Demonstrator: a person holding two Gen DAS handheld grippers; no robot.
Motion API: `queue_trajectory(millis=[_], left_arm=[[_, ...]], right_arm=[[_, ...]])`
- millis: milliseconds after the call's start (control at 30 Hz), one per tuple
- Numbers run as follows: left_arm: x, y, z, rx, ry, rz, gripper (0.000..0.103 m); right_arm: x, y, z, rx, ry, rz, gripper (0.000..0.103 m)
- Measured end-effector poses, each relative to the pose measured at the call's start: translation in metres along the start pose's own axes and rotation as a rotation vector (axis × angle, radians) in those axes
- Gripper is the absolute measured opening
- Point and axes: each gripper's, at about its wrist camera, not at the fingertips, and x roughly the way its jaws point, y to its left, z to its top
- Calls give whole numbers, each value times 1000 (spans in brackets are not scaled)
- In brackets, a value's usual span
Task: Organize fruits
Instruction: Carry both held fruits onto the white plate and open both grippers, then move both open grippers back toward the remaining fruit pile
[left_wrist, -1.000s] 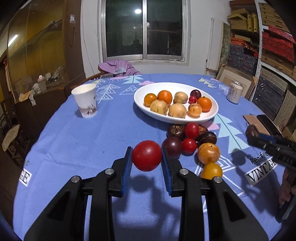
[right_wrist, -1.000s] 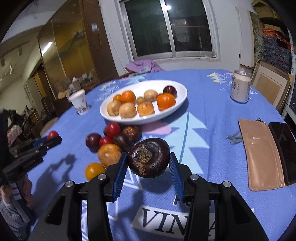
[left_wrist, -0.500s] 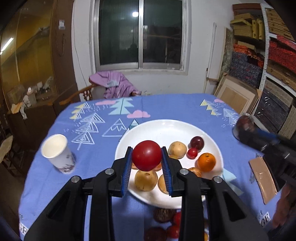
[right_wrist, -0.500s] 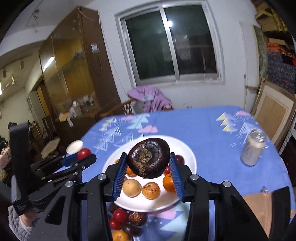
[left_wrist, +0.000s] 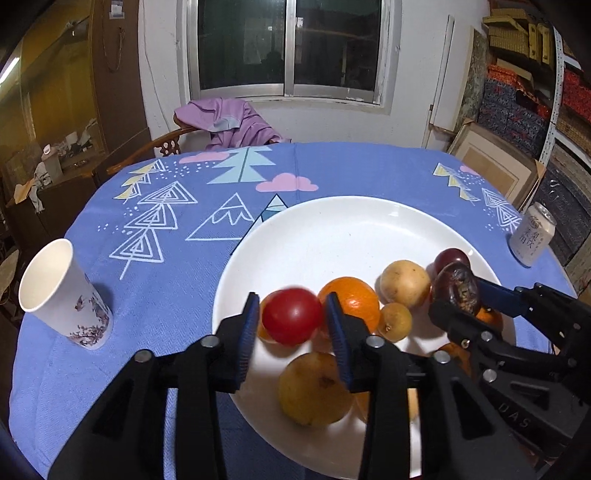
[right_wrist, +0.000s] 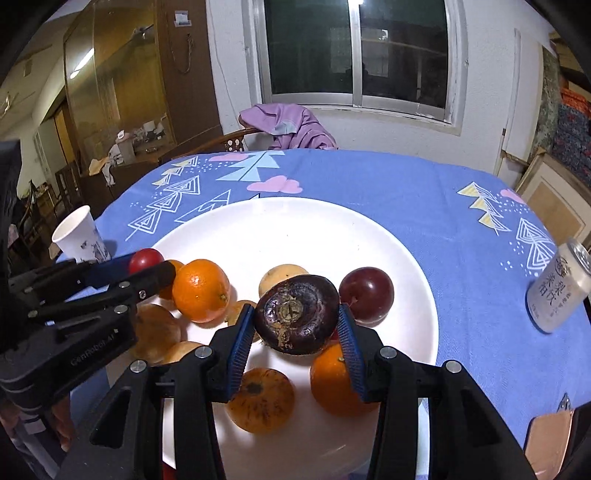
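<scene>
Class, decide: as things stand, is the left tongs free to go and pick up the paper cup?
Probably not yet: the left tongs have just been opening around a red fruit over the plate; the paper cup stands unobstructed.

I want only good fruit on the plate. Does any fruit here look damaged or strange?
Yes. The dark fruit in the right gripper, above the plate, has a crusty brown patch around its stem and wrinkled skin, so it may be spoiled. The other fruits look sound.

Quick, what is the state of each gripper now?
Left gripper: jaws have just been opening, red fruit between them, pads apart from it.
Right gripper: closed on dark fruit.
</scene>
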Motion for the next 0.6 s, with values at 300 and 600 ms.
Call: queue_trajectory(millis=[300, 600], left_arm=[[-6, 11, 4, -41, -12, -6, 66], [-81, 31, 10, -116, -113, -6, 75]], right_arm=[[-9, 2, 3, -34, -40, -15, 62], [-108, -23, 12, 120, -205, 81, 65]])
